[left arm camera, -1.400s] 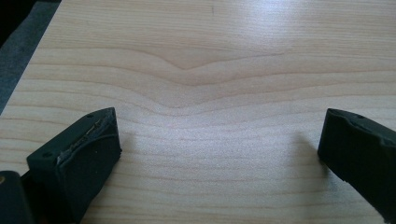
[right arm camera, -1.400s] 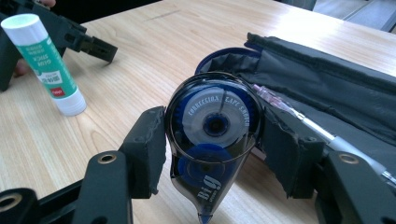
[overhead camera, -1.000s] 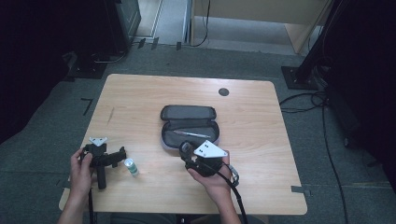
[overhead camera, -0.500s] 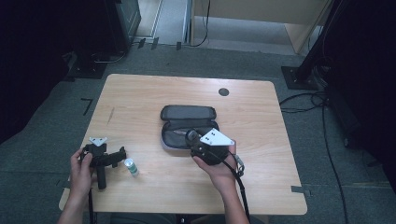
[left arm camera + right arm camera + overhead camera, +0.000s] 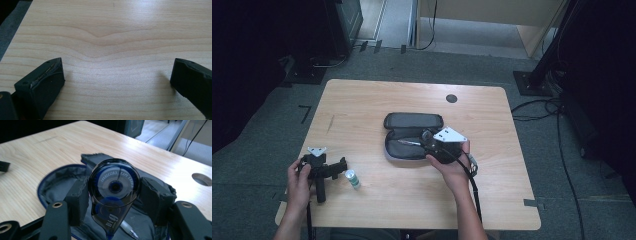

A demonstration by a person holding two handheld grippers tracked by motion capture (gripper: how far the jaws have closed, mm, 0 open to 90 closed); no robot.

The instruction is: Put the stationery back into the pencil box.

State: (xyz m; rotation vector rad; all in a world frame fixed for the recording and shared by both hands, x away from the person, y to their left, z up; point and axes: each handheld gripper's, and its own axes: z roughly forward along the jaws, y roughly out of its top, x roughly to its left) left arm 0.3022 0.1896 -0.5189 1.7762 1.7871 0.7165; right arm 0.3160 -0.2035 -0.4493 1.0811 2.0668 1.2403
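1. High view: your right tool [image 5: 432, 141] hangs over the open pencil case [image 5: 412, 135] at bench [image 5: 492, 190] centre; your left tool [image 5: 343, 166] rests at 7 o'clock, a small bottle [image 5: 352, 178] just beside it.
2. Left gripper view: jaws spread, nothing between.
3. Right gripper view: jaws pinch the correction tape [image 5: 113, 192] above the case.

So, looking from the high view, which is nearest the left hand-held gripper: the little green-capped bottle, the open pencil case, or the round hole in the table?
From the left hand-held gripper:
1. Green-capped bottle, right beside it.
2. Pencil case, mid-table.
3. Round hole, at the far edge.
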